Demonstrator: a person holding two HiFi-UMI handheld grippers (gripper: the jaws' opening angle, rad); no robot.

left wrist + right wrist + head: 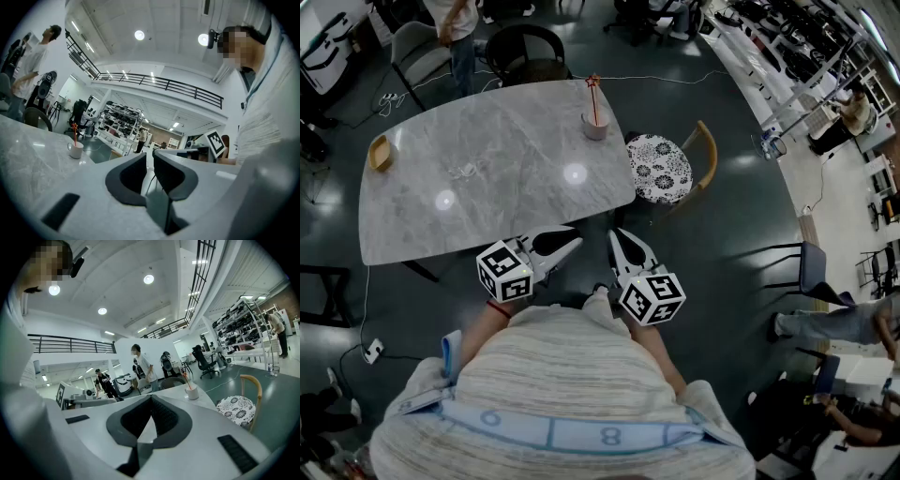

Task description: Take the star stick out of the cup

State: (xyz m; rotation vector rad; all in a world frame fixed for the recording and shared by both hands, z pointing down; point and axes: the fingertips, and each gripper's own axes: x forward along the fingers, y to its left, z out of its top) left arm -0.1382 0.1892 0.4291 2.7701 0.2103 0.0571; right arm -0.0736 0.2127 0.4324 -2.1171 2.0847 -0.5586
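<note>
Striped top (572, 375), marbled table (487, 178) (round cup (595, 127))

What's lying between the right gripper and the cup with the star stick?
Only bare table. In the head view nothing sits between the right gripper and the cup, where the star stick stands.

Open tabletop (511, 192) up to cup (594, 127)
</note>
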